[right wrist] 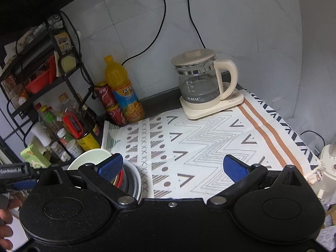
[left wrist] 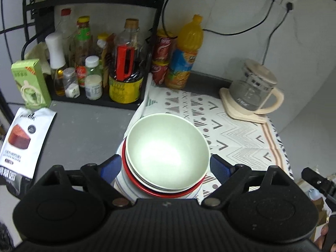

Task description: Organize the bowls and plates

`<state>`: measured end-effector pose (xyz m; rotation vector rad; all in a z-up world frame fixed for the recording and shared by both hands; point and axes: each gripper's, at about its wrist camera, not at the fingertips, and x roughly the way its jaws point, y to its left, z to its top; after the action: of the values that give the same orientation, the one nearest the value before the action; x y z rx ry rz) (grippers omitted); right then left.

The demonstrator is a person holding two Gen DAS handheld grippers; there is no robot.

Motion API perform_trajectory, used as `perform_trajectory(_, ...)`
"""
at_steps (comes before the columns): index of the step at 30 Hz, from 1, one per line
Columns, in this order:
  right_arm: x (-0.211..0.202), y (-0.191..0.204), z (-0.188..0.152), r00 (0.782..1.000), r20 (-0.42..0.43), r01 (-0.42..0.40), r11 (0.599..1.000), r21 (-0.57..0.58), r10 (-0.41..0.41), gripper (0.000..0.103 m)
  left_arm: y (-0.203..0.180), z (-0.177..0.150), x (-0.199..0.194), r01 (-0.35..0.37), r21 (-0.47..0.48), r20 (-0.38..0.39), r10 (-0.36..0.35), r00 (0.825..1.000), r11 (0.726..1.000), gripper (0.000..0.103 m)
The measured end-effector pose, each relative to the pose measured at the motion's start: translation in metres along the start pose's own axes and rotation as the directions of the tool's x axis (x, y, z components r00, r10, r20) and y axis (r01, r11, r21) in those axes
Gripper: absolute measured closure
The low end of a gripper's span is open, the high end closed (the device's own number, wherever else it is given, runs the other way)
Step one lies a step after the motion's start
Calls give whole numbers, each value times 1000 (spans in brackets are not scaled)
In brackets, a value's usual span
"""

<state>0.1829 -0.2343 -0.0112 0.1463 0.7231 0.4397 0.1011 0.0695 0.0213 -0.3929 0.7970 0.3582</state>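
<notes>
The left gripper [left wrist: 166, 166] stands wide open, its blue pads [left wrist: 110, 168] either side of the stack [left wrist: 159, 187] but, as far as the view shows, clear of it, so it holds nothing. The right gripper [right wrist: 173, 168] is open too, with only the cloth [right wrist: 210, 138] between its jaws. The stack sits at the cloth's left edge, near the rack [left wrist: 88, 98] of bottles: a pale green bowl [left wrist: 168, 149] on top, nested in a white dish, then a red-rimmed plate [left wrist: 134, 178], then a wider white piece below. All face mouth up, their axis upright; being round, they have no long side, so any approach angle serves. I judge them rigid, smooth and probably slippery, breakable if ceramic, and the whole stack heavy for one grip. The bowl's rim is the natural hold, one pad inside and one outside, lifting it alone; squeezing across the full width looks insecure. The kettle [right wrist: 201, 82] stands well apart at the back.
</notes>
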Motion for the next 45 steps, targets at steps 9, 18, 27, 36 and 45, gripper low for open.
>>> perform_trajectory(9,-28,26,-28,994,32,101,995,24,-102,0,23,-12,-33,51,128,53,-58,997,990,13)
perform_trajectory(18,-55,68,-57,983,71,171,985,27,-172,0,52,-27,-56,112,201,32,-121,992,973,13)
perform_trajectory(27,-80,92,-76,966,65,247,968,42,-249,0,67,-41,-78,143,273,50,-163,985,951,13)
perform_trajectory(36,-94,114,-100,962,43,268,963,22,-269,0,91,-61,-90,158,303,40,-178,983,940,13)
perform_trajectory(45,-103,133,-120,967,21,254,967,-6,-254,0,110,-86,-95,150,309,30,-167,985,939,13)
